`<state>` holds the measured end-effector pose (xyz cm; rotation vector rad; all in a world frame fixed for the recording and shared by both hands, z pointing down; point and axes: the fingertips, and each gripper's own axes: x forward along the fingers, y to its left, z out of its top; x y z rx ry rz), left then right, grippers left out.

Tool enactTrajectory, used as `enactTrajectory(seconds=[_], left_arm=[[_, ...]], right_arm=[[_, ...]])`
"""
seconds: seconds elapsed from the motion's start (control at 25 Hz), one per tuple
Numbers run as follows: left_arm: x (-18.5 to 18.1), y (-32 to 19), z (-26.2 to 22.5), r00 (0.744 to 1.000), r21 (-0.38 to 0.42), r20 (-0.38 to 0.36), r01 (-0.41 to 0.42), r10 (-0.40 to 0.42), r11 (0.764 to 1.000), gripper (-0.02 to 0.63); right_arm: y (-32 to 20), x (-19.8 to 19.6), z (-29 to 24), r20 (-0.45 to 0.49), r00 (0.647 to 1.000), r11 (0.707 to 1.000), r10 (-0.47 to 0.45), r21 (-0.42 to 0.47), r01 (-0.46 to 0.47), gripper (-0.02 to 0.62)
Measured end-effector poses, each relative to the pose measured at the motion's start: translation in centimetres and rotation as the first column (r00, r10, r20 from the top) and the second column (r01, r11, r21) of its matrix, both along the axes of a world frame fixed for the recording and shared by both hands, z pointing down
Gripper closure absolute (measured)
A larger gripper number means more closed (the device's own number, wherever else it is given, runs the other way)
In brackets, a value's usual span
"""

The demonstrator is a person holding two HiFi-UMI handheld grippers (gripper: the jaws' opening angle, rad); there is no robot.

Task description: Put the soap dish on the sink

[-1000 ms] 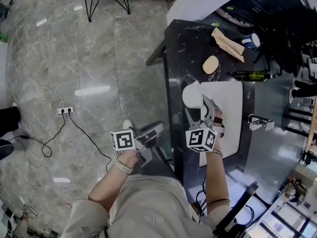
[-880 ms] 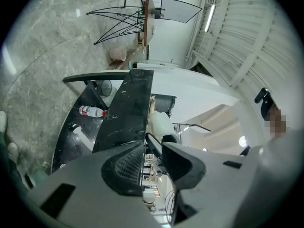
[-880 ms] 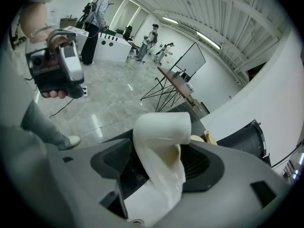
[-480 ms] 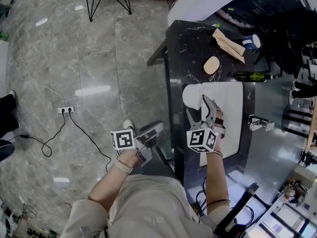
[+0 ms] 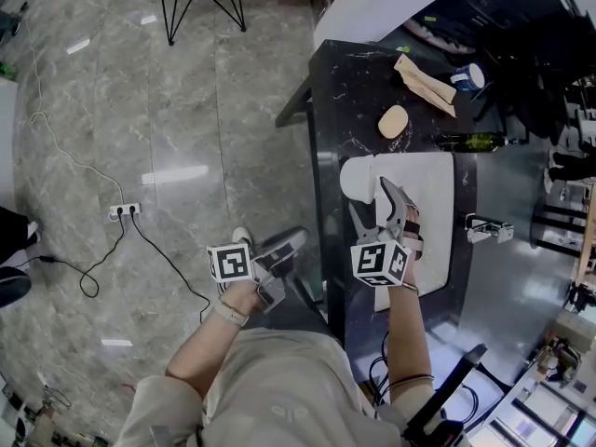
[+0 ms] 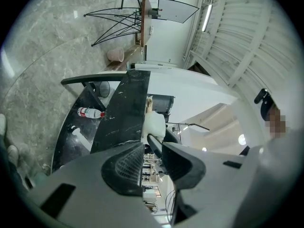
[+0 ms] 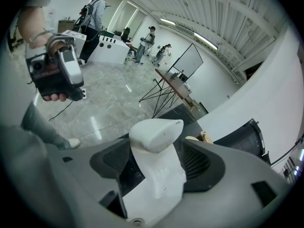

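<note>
My right gripper [image 5: 369, 196] is released, jaws wide either side of the soap dish [image 5: 356, 177] on the sink's [image 5: 434, 203] far-left corner. My left gripper [image 6: 147, 141] is clenched, empty.

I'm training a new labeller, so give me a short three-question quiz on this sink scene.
1. True or false: the left claw hangs over the sink.
2. What lies on the black counter beyond the sink? A) tan oval bar B) red cup C) sponge
3. Fill in: the soap dish stands between the ____ claw's jaws.
Key: 1 false, it is over the floor; 2 A; 3 right claw.
</note>
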<state>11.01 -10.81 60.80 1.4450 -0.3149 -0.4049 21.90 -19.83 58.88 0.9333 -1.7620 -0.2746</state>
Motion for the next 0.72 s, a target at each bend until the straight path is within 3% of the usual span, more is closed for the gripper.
enactTrajectory(seconds=[0.16,0.72], left_arm=[[-0.4,0.6,-0.4,1.000,-0.028,0.007,0.025,-0.025,0.999,0.502],[-1.5,2.5,-8.2,0.997,0.111,0.046,0.061,-0.067,0.992,0.502]], right_arm=[[0.0,-0.2,-0.6,0.015,1.000,1.000,-0.009,0.009,0.009,0.272],[2.2,-1.9,-6.8,0.145,0.989,0.996,-0.013,0.088,0.001,0.272]])
